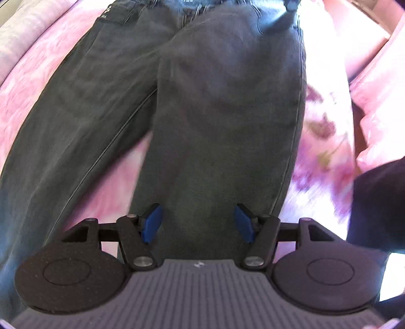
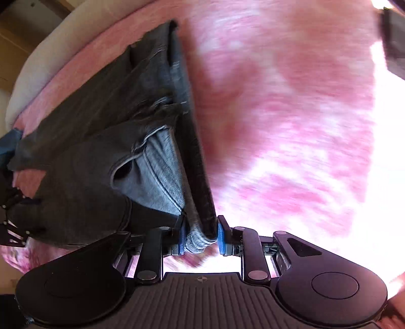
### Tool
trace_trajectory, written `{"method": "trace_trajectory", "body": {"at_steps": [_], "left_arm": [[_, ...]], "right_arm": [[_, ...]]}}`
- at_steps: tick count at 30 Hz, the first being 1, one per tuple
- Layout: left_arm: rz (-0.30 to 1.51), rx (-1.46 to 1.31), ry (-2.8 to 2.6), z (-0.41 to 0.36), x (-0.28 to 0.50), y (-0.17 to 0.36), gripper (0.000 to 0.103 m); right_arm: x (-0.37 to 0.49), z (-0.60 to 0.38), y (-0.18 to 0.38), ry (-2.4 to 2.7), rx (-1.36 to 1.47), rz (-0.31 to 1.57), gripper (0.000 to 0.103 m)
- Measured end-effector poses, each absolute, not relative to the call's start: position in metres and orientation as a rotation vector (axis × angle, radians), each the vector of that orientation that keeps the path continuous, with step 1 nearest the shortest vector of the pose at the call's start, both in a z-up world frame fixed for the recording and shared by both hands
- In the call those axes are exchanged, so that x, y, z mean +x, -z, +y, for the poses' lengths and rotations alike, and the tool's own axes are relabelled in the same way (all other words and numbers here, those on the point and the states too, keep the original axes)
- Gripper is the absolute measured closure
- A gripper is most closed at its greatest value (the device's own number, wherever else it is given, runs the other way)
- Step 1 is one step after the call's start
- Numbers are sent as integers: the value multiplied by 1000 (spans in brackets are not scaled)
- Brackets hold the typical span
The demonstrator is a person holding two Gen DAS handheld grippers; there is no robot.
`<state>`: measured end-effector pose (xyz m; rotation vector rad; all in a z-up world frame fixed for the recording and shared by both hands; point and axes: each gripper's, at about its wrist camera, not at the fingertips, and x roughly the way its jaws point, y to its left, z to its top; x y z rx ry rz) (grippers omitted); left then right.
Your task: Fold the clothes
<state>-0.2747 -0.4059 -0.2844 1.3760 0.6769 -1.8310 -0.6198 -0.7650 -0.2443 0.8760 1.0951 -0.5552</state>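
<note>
Dark grey jeans (image 1: 215, 106) lie spread on a pink bedcover (image 1: 33, 83), both legs running toward me in the left wrist view. My left gripper (image 1: 198, 222) hovers open over the right leg, its blue pads (image 1: 152, 222) wide apart with cloth below them, not pinched. In the right wrist view my right gripper (image 2: 201, 238) is shut on the jeans' waistband (image 2: 200, 235), which bunches between the blue pads; the jeans (image 2: 101, 126) hang away to the left with the lighter inside showing. The other gripper is visible at the far top (image 1: 286, 15).
The pink mottled bedcover (image 2: 291, 114) fills the right of the right wrist view. A floral pink cushion or sheet (image 1: 326, 121) lies right of the jeans. A dark sleeve (image 1: 379, 205) crosses the right edge. A pale blanket (image 1: 20, 38) sits upper left.
</note>
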Motion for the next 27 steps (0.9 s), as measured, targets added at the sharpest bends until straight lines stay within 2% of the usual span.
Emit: {"method": "trace_trajectory", "body": {"at_steps": [4,7,11,15,21,24,27], "left_arm": [[674,1372,1838,-405,-288,287,44],[667,1350,1801,-397,-274,275,44],[638,1307,1668,-373,-226,253,42],[617,1306,1521,-350,-161,238,40],[390,1525,1547,-310,-91,242,39],[242,1628,1643,-304,-72,248,34],[174,1671,1782,-312,-50,251,29]], "right_arm": [[-623,-764,257,555,868,1148,80],[-607,-758,258,581,792,1200,72],[-587,-745,242,615,658,1241,63],[-569,-727,230,673,549,1276,59],[-534,-710,223,772,504,1304,55],[-501,-698,217,768,475,1279,54],[-468,-678,206,780,433,1275,54]]}}
